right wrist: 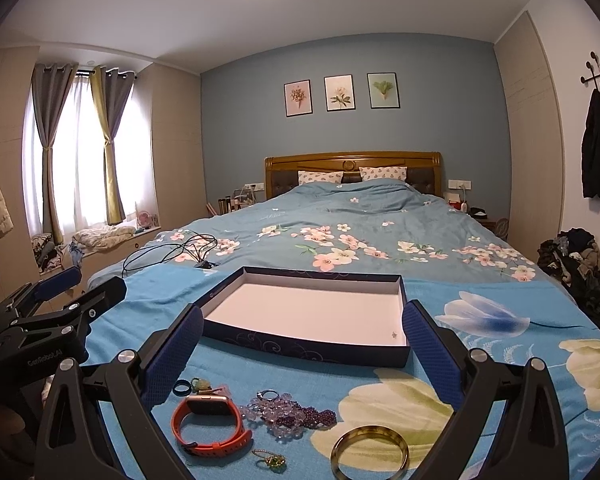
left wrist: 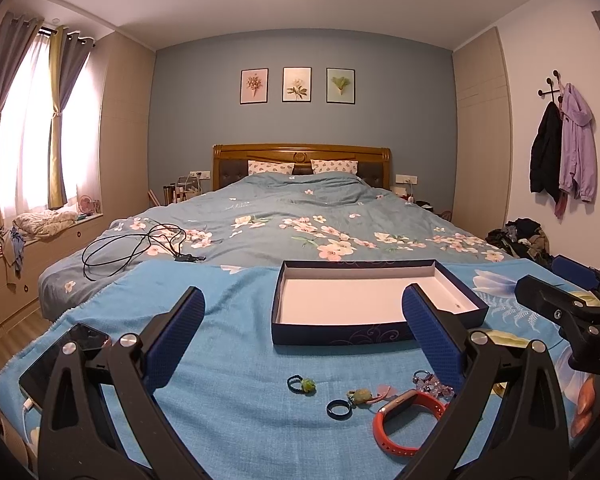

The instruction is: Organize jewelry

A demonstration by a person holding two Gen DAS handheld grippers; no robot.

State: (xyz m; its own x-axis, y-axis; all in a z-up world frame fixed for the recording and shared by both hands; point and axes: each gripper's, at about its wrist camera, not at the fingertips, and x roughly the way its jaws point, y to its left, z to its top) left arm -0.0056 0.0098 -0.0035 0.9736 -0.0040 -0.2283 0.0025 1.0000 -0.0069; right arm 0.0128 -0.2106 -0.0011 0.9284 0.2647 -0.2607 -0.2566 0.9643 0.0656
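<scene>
An open dark blue box (left wrist: 340, 334) (right wrist: 300, 350) with a white inside lies on the blue blanket; one tiny earring (right wrist: 394, 335) sits in its near right corner. In front of it lie an orange smartwatch (left wrist: 404, 420) (right wrist: 208, 424), a dark ring (left wrist: 337, 407) (right wrist: 181, 388), a green-stone ring (left wrist: 302, 384), a green charm (left wrist: 362, 396), purple bead bracelets (right wrist: 292, 412), a gold bangle (right wrist: 370, 454) and a gold ring with a green stone (right wrist: 270, 460). My left gripper (left wrist: 304, 340) and right gripper (right wrist: 302, 354) are both open and empty above the jewelry.
A phone (left wrist: 60, 364) with a cable lies at the blanket's left edge. A black cable (left wrist: 136, 248) lies on the floral duvet behind the box. Clothes are piled on the floor at right (right wrist: 576, 268). The right gripper shows in the left wrist view (left wrist: 568, 304).
</scene>
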